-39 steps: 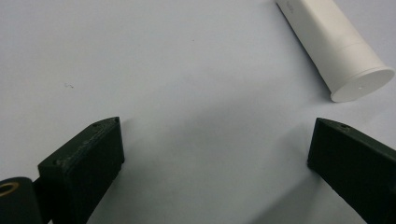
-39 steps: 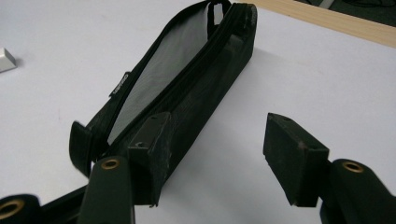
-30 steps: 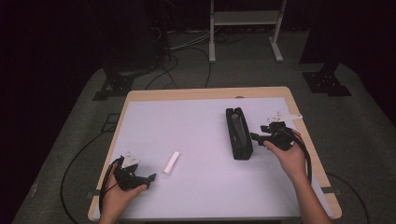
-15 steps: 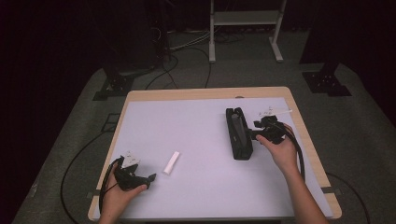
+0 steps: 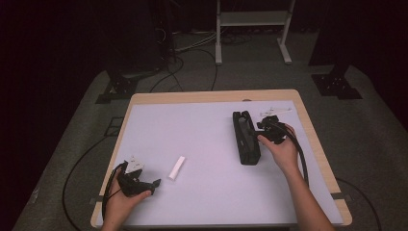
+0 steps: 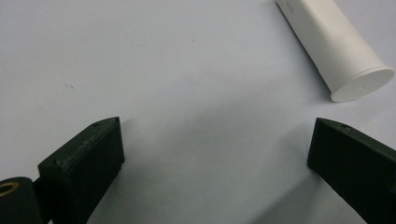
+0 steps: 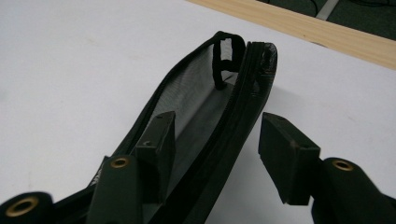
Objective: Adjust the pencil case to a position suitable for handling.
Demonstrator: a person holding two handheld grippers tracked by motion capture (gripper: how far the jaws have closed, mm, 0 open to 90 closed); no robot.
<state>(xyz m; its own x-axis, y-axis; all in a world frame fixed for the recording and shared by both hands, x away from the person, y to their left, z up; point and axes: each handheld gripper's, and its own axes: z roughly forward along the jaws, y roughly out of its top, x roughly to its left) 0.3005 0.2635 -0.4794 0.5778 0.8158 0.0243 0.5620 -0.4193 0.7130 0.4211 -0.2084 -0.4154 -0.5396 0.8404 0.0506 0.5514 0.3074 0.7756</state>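
Seen from the high view, a person's two hands work at a wooden table (image 5: 308, 125) covered by a pale sheet (image 5: 202, 144), set on a dark floor strewn with cables (image 5: 192, 62). At the lower left of the frame, the left gripper (image 5: 155, 183) rests low on the sheet in the left hand (image 5: 120, 202), with a small white tube (image 5: 176, 167) lying just beyond it toward the middle of the frame. At the right of centre, a long black pouch (image 5: 245, 137) lies lengthwise on the sheet, and the right gripper (image 5: 262, 129), held in the right hand (image 5: 281, 147), sits against the pouch's right side. In the left gripper view, the two black jaws stand wide apart with bare sheet (image 6: 187, 70) between them and nothing held; the white tube (image 6: 334, 49) lies at the upper right of the frame, its capped end pointing toward the right-hand jaw but apart from it. In the right gripper view, the pouch (image 7: 201, 121) runs up the middle of the frame with its zipped top gaping, a mesh lining and a small loop visible inside; the jaws are open, one sitting inside the pouch's opening and the other outside its near wall, so the wall lies between them without being pinched. The table's wooden edge (image 7: 327, 32) crosses the upper right.
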